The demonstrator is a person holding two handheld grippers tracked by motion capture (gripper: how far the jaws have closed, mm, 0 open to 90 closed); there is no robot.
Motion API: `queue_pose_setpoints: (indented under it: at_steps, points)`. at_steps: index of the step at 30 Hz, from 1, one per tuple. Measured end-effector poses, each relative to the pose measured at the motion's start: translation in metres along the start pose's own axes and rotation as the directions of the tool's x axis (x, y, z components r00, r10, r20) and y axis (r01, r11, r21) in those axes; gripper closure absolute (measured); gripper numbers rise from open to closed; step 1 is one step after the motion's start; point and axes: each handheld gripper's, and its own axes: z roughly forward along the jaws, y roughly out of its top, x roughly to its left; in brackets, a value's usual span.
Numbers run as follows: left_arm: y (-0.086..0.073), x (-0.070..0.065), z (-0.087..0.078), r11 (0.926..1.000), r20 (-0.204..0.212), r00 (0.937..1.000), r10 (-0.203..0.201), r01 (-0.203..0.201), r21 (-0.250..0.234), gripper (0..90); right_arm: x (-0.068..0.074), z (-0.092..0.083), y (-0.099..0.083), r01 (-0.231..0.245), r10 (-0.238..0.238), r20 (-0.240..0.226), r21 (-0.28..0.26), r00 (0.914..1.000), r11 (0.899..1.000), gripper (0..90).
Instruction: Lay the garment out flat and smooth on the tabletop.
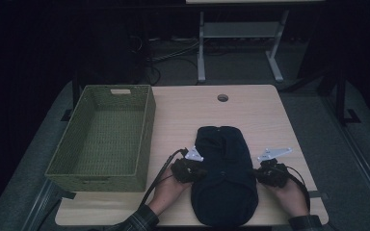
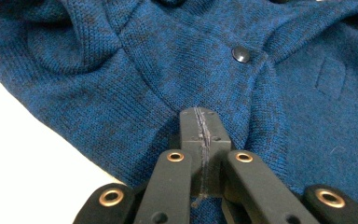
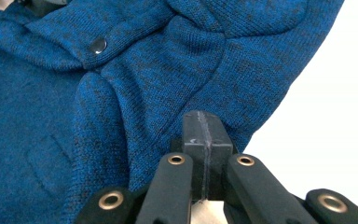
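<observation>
The garment (image 2: 121,84) was a chunky blue knit, matt and kinda fuzzy, with glossy dark snap buttons (image 2: 241,54). The counter (image 1: 250,110) looked like pale wood laminate, smooth. The basket (image 1: 84,173) was green woven stuff, rough-textured. Each gripper, left gripper (image 2: 200,122) and right gripper (image 3: 204,125), was matt black plastic with brassy metal rivets.

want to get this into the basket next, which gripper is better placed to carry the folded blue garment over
Left, probably. The left gripper sits at the garment's edge nearest the green basket; the right gripper is at the far edge. Both are shut, so either must open first.
</observation>
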Motion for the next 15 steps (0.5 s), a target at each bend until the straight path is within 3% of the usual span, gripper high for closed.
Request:
queue_pose_setpoints:
  at_steps: [5,15]
  points:
    - [0.0,0.002,-0.001,0.9999,0.015,0.9998,-0.011,0.011,-0.005,89.3,0.001,0.0,0.001,0.011,-0.011,0.001,0.005,0.9999,1.0,89.8]
    - [0.006,0.011,-0.009,0.9989,0.015,0.9991,-0.04,0.04,-0.025,70.2,-0.005,-0.007,0.007,0.01,-0.01,0.013,-0.044,0.9999,0.999,73.5]
